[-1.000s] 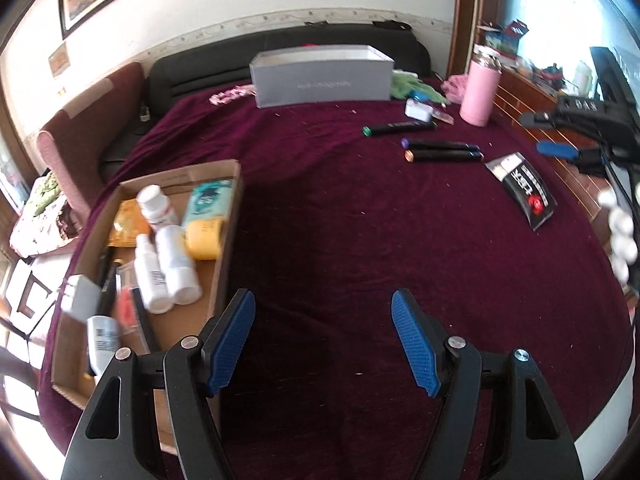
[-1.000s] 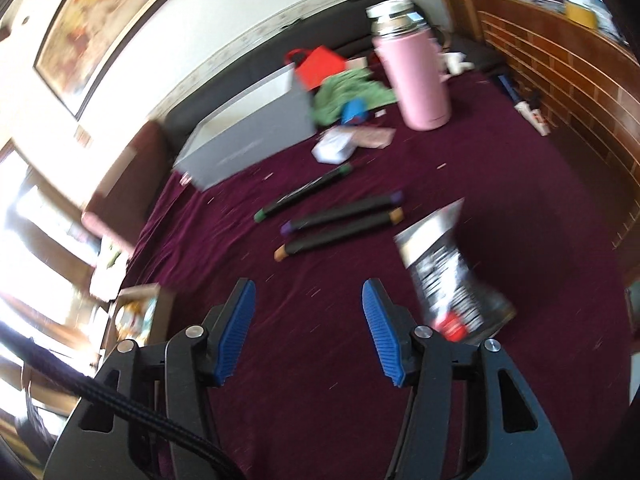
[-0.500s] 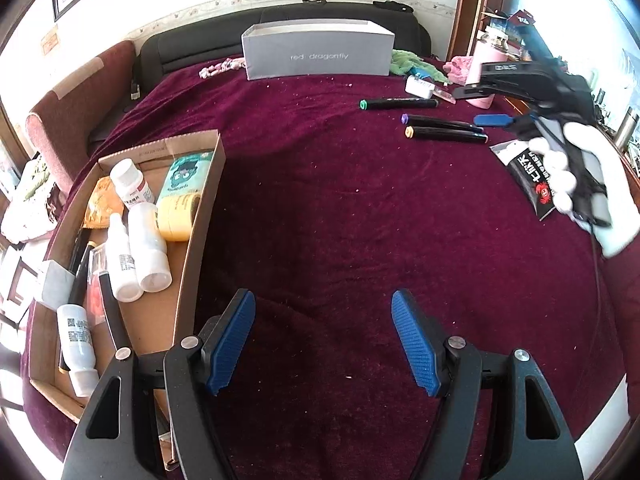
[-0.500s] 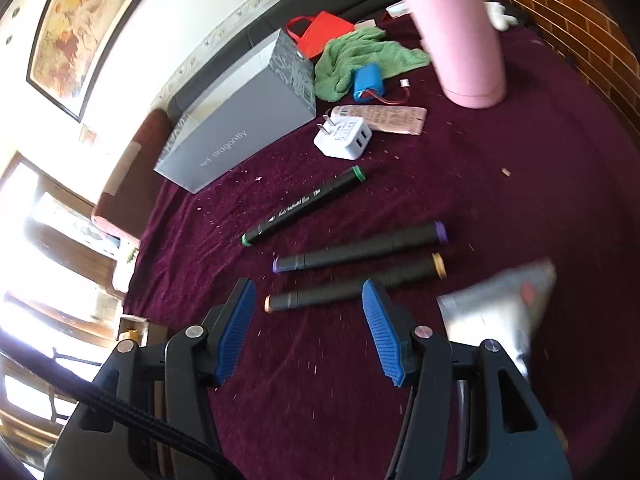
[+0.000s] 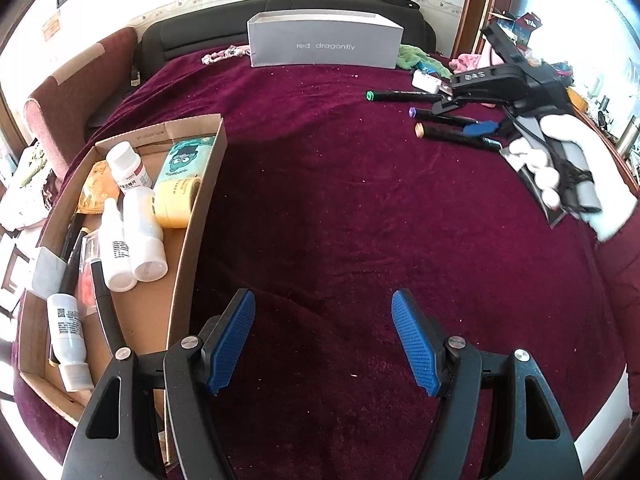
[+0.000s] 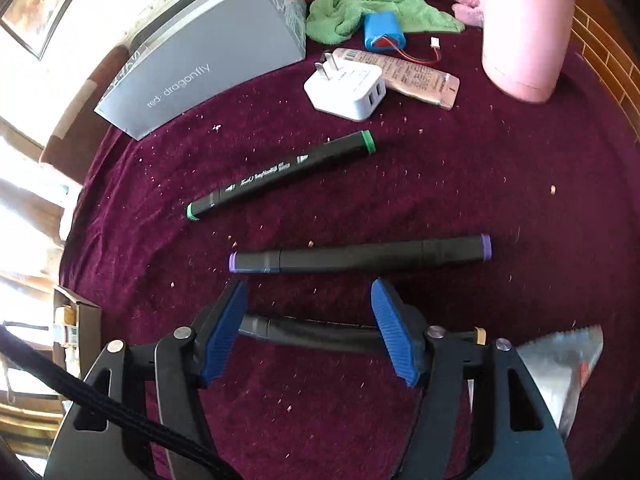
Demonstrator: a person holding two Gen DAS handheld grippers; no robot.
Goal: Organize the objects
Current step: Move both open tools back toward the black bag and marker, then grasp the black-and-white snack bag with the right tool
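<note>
Three black markers lie on the maroon cloth: a green-capped one [image 6: 280, 174], a purple-capped one [image 6: 360, 258] and an orange-capped one [image 6: 312, 334]. My right gripper [image 6: 308, 332] is open, its fingers low on either side of the orange-capped marker, which runs crosswise between them. In the left wrist view the right gripper [image 5: 480, 126] sits over the markers at the far right. My left gripper [image 5: 324, 340] is open and empty over bare cloth. A cardboard tray [image 5: 200, 204] at the left holds bottles, tubes and pens.
A grey box [image 6: 208, 56] stands at the back. A white plug adapter [image 6: 348, 92], a sachet [image 6: 416, 76], a blue battery pack [image 6: 384, 36], a green cloth [image 6: 360, 4] and a pink flask [image 6: 524, 28] lie beyond the markers. A silver packet [image 6: 568, 372] lies at the right.
My right gripper has moved forward and down over the markers and now straddles the orange-capped one. The left gripper has stayed open over the cloth by the tray.
</note>
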